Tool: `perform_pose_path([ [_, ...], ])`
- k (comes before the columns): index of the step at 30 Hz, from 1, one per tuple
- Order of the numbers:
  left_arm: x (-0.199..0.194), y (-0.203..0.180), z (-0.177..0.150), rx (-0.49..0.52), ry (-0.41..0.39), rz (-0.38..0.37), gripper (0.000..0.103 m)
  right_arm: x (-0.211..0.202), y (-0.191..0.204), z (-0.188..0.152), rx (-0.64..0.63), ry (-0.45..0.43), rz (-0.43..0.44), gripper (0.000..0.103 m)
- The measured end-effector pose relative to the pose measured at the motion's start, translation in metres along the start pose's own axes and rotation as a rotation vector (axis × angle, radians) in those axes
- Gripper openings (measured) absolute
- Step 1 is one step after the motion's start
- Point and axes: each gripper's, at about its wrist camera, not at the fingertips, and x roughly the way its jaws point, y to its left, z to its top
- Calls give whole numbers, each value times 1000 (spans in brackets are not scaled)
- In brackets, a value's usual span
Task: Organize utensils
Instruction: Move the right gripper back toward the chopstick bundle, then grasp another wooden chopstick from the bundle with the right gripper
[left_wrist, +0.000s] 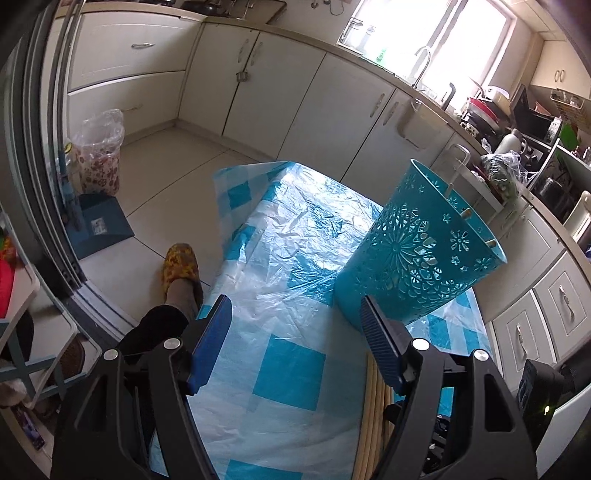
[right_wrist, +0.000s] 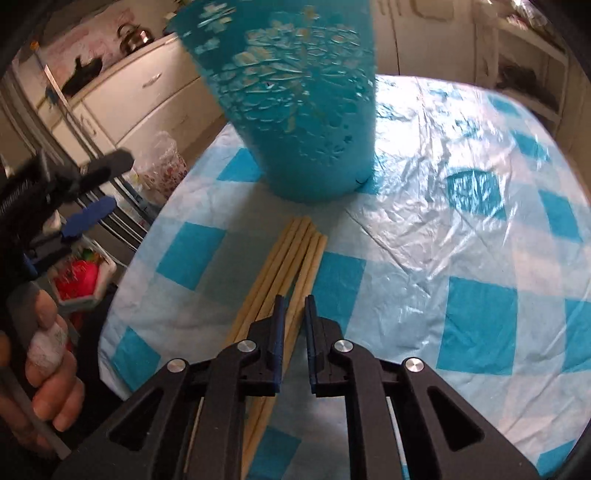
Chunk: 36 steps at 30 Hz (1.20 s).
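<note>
right claw nearly pressed together, pinching one chopstick of the bundle, likely to lift it | chopsticks lay on tabletop just before the holder | left claw spread, empty, beside holder | holder upright beyond, some sticks already inside

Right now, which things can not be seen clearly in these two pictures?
- Pale wooden chopsticks: near ends hidden under the right gripper in the right wrist view, so a grip is unclear.
- Teal perforated plastic holder: top cut off and blurred in the right wrist view.
- Holder contents: hidden by its wall in both views.
</note>
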Motion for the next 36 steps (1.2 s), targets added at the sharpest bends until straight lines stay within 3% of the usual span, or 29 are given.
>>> perform_pose_path([
  [5, 0, 0, 0, 0, 0, 0, 68, -9, -6, -1, 20, -18, -11, 11],
  [13, 1, -2, -2, 10, 6, -1, 68, 6, 11, 8, -121, 3, -153, 10],
  [21, 1, -2, -3, 9, 19, -5, 68, 8, 14, 25, -246, 136, -119, 11],
  [26, -2, -6, -1, 25, 10, -11, 68, 1, 21, 22, -300, 137, -144, 5],
  [29, -4, -3, 0, 23, 7, -5, 68, -33, 11, 21, -187, 5, -109, 5],
  [35, -5, -2, 0, 15, 1, 5, 68, -173, 20, 47, -116, -682, -22, 5],
  [36, -7, -3, 0, 17, -6, 6, 68, -182, 23, 53, -114, -755, -22, 5],
])
